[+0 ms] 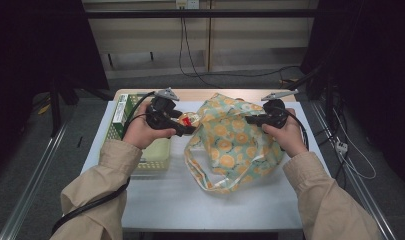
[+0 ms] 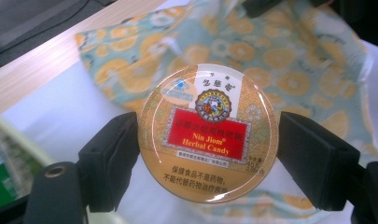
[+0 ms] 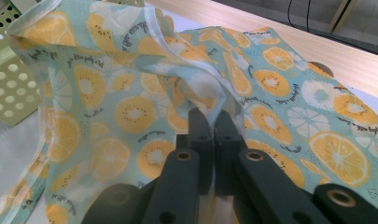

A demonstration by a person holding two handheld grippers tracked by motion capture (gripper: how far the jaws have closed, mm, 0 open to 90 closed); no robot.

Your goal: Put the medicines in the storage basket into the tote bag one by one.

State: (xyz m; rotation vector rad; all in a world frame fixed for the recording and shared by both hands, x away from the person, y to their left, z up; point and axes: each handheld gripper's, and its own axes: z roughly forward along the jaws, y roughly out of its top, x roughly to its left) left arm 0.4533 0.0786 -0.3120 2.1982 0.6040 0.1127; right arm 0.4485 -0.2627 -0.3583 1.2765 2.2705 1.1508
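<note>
The left claw (image 2: pixel 207 154) grips a round, gold-coloured herbal candy tin with a red label (image 2: pixel 208 133). Its two black pads press against opposite edges of the tin, so the jaws stand wide apart around it. In the high view the left claw (image 1: pixel 187 126) holds the tin (image 1: pixel 187 120) above the white table (image 1: pixel 190 200), just beside the left edge of the bag.

The right claw (image 3: pixel 213 122) is fully closed on a fold of the soft, light-blue fabric bag printed with orange and kiwi slices (image 3: pixel 130 107). The cloth is pinched between the two pads and lifted into a ridge. In the high view the right claw (image 1: pixel 252 119) grips the bag (image 1: pixel 235 145) at its upper right part; the bag rests on the table with its handles (image 1: pixel 195 165) lying toward the person.

A pale-green perforated plastic basket (image 1: pixel 157 160) stands on the left side of the table, under the left hand (image 1: pixel 142 132).
</note>
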